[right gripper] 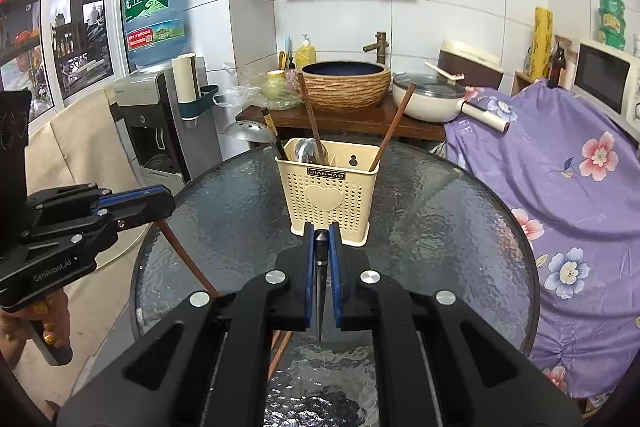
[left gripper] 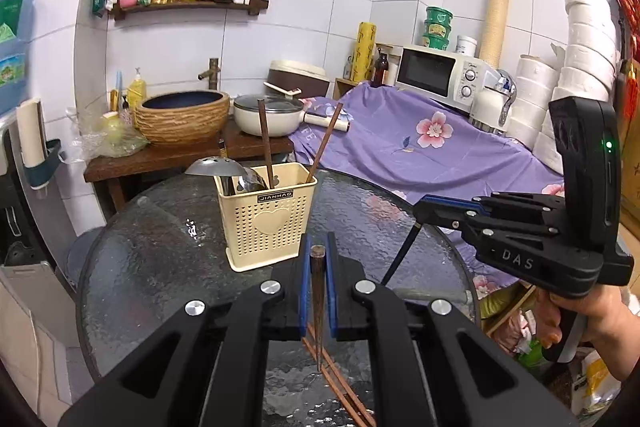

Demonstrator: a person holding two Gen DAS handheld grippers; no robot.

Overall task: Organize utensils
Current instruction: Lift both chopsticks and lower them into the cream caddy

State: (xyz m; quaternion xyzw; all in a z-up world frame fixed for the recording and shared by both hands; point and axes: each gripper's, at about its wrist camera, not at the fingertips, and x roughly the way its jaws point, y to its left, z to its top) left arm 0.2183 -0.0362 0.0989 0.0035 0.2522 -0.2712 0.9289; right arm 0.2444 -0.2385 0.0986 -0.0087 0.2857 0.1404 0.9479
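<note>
My left hand-held gripper clamps a brown chopstick; my right hand-held gripper clamps a black one.
The cream perforated holder reads "JIANHAO".

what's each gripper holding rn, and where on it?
Left gripper: brown chopstick, pinched near its thick top end. Right gripper: black chopstick, also near its top end.

The cream utensil basket carries a dark plate reading "JIANHAO". The right tongs have "DAS" on their black body. The left tongs bear "GenRobot.AI". The blue water jug shows large Chinese characters "虎丘" and "TIGER HILL".
</note>
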